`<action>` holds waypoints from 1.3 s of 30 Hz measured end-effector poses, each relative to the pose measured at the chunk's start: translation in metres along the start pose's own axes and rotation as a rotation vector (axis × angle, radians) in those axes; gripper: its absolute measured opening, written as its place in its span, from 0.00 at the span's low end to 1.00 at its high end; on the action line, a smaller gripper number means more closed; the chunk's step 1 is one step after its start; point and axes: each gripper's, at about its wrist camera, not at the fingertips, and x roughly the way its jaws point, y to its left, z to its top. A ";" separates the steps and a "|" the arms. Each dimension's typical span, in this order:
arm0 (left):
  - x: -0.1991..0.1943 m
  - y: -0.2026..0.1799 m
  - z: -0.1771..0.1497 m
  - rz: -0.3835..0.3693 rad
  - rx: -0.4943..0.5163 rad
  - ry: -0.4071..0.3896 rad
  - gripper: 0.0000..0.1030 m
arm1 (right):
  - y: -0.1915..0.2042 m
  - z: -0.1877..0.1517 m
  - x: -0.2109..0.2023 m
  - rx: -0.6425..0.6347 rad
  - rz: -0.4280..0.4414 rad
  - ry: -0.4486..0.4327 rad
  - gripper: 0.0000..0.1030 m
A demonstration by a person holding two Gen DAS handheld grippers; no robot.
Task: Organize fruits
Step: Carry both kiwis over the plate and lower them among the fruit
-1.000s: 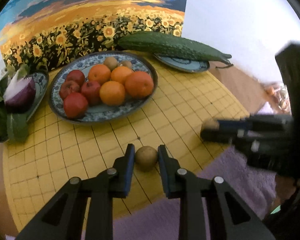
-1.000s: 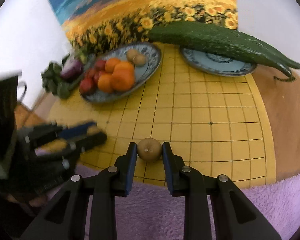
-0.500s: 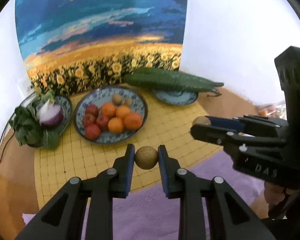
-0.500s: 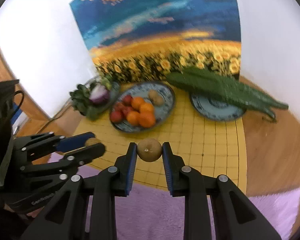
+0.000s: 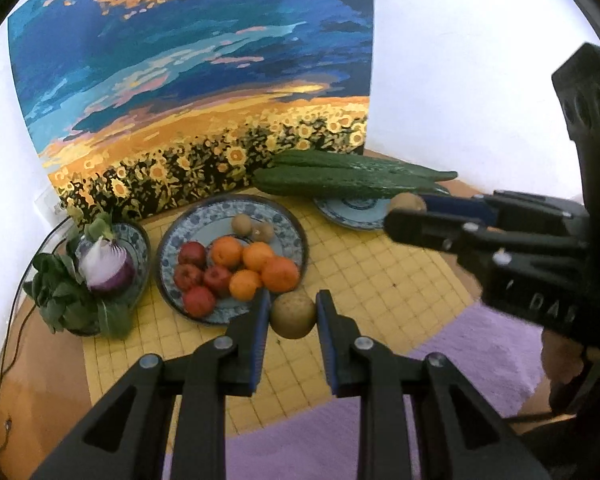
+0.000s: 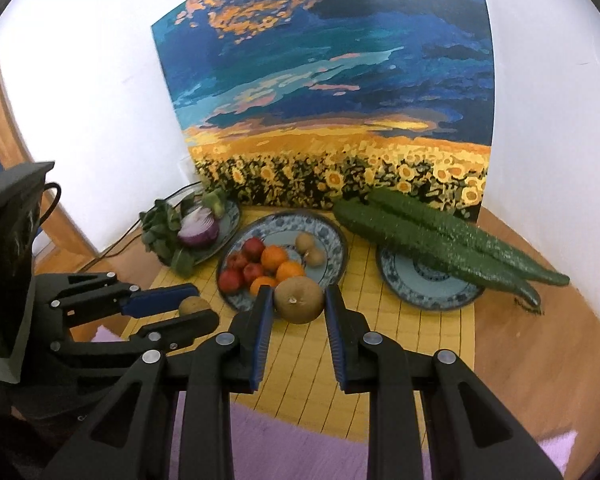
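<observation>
Both grippers hang above the near edge of the yellow grid mat [image 6: 416,320], where it meets a fuzzy purple cloth [image 5: 480,360]. Bare mat lies between them and the dishes; wood floor [image 6: 540,360] opens to the right, and a sunflower painting [image 6: 328,80] on the white wall closes the back.

The left gripper [image 5: 293,316] is clenched on a kiwi [image 5: 293,316], round, matte and brown, held in the air. The right gripper [image 6: 299,300] grips a second kiwi [image 6: 299,300], its stem end facing the camera. The finger pads are blue and ribbed, the frames black plastic.

The fruit plate [image 6: 332,236], round with a blue pattern, holds four red apples [image 5: 192,276], four oranges [image 5: 256,264] and two kiwis [image 5: 252,227] at its far side. A smaller patterned plate [image 6: 424,288] to its right bears two long, bumpy cucumbers [image 6: 440,240] that overhang its rim. A left dish [image 5: 138,240] carries a halved red onion [image 5: 108,268] and leafy greens [image 5: 60,300].
</observation>
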 end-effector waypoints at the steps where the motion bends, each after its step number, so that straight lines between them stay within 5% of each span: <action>1: 0.003 0.004 0.002 -0.002 -0.003 0.001 0.24 | -0.003 0.002 0.003 0.001 -0.001 0.002 0.26; 16: 0.048 0.056 0.028 -0.155 -0.124 -0.012 0.24 | -0.021 0.013 0.069 0.027 0.146 0.088 0.26; 39: 0.132 0.061 0.066 -0.101 -0.086 0.144 0.24 | -0.047 0.017 0.146 0.122 0.177 0.157 0.26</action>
